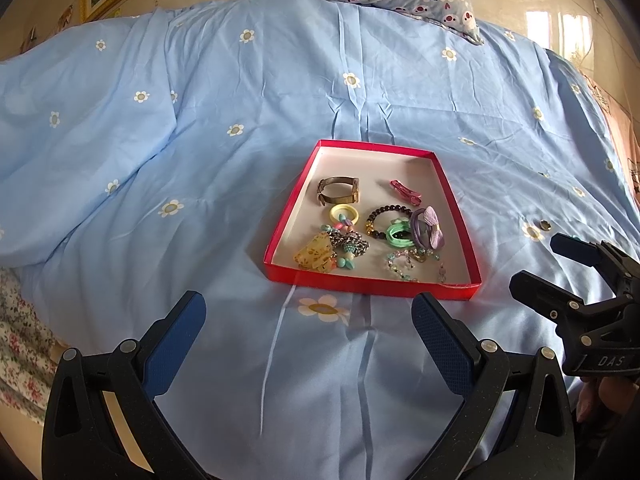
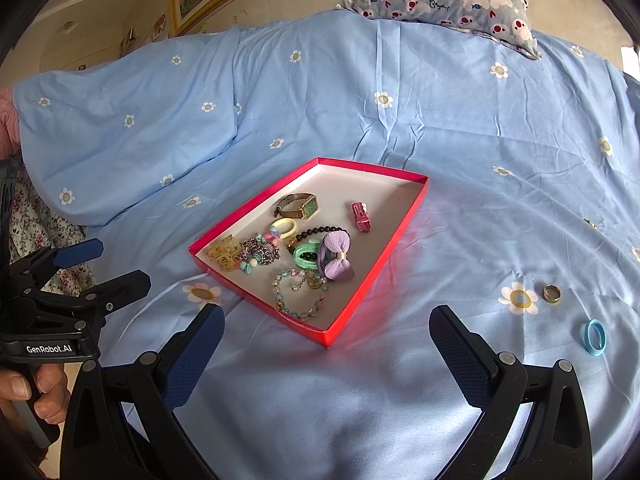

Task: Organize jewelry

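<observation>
Jewelry is lying mostly inside the red tray (image 2: 376, 268) on the blue bedsheet (image 2: 460, 128): a watch (image 2: 298, 206), a pink clip (image 2: 361, 217), a purple bow (image 2: 338, 260), a dark bead bracelet (image 1: 388, 216) and a clear bead bracelet (image 2: 300, 294). A metal ring (image 2: 551, 293) and a blue hair tie (image 2: 593, 337) are sitting apart on the sheet (right of the tray). The left gripper (image 1: 308, 344) and the right gripper (image 2: 326, 356) are hovering near the tray, both spread wide and holding nothing.
</observation>
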The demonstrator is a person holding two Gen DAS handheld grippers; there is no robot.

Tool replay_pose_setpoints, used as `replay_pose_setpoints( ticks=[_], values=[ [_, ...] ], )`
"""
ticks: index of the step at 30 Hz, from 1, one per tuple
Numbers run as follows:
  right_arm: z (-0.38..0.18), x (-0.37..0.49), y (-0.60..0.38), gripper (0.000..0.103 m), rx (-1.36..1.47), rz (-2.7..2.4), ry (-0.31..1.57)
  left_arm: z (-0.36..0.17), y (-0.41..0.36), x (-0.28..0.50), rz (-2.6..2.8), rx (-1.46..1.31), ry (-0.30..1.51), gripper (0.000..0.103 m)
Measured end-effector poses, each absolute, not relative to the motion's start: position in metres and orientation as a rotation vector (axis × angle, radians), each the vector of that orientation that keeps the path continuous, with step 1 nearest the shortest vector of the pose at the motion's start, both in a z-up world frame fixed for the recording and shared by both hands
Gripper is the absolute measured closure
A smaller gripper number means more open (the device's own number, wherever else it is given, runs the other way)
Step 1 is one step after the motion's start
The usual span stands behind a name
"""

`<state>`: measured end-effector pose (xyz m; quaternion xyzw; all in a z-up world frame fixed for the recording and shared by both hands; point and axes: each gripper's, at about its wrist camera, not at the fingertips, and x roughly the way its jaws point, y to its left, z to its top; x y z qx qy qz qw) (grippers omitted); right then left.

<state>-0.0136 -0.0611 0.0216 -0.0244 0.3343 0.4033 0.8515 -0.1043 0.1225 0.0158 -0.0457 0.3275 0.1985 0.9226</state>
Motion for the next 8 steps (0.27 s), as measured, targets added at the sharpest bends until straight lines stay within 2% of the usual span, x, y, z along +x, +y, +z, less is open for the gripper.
replay_pose_setpoints(
  ticks=[8],
  values=[
    [0.0209, -0.0129, -0.0618, 0.0, -0.051, 0.849, 0.706, 0.0155, 0.1227, -0.1028, 0.405, -0.099, 0.676, 0.0]
  ],
)
